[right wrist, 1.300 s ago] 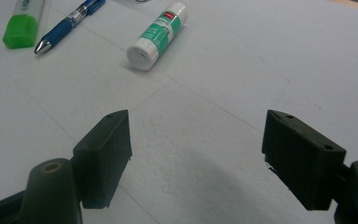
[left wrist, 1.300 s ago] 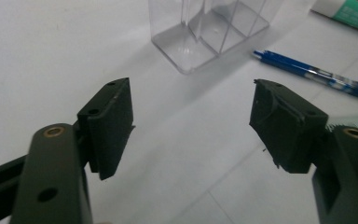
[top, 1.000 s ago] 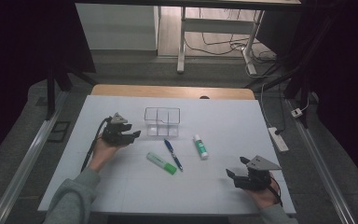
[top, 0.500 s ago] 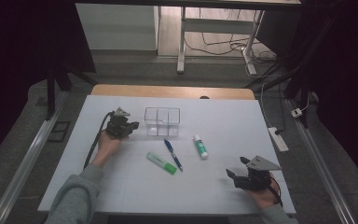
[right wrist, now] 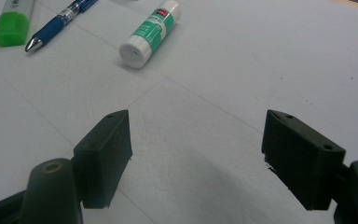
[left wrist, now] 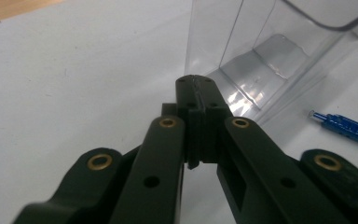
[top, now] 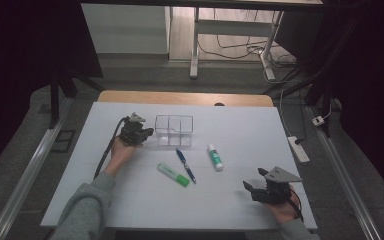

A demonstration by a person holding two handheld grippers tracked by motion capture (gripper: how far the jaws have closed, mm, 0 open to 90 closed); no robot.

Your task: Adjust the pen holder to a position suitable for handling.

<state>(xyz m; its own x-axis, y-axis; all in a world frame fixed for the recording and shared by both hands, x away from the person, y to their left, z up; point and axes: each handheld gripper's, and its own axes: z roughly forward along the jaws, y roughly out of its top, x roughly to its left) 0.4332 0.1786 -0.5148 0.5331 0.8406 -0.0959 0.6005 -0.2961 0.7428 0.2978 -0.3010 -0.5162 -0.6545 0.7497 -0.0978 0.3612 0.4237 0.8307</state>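
A clear plastic box [top: 174, 130] with compartments stands at the middle back of the white table [top: 240, 125]. My left gripper [top: 147, 132] lies just left of it, its tip close to the box wall. In the left gripper view the left gripper [left wrist: 196, 84] is shut with nothing between its pads, and the clear box [left wrist: 261, 51] rises right behind the tip. My right gripper [top: 256, 181] rests near the front right edge. The right gripper [right wrist: 198, 135] stands open over bare table.
A blue pen [top: 185, 165], a green highlighter [top: 173, 174] and a white-and-green glue stick [top: 215, 156] lie in front of the box. The right gripper view has the glue stick [right wrist: 150, 32], pen [right wrist: 58, 28] and highlighter [right wrist: 11, 21] at its top left.
My left gripper has slid away from the person and toward the clear box, and its jaws have shut on nothing. The right gripper has stayed put.
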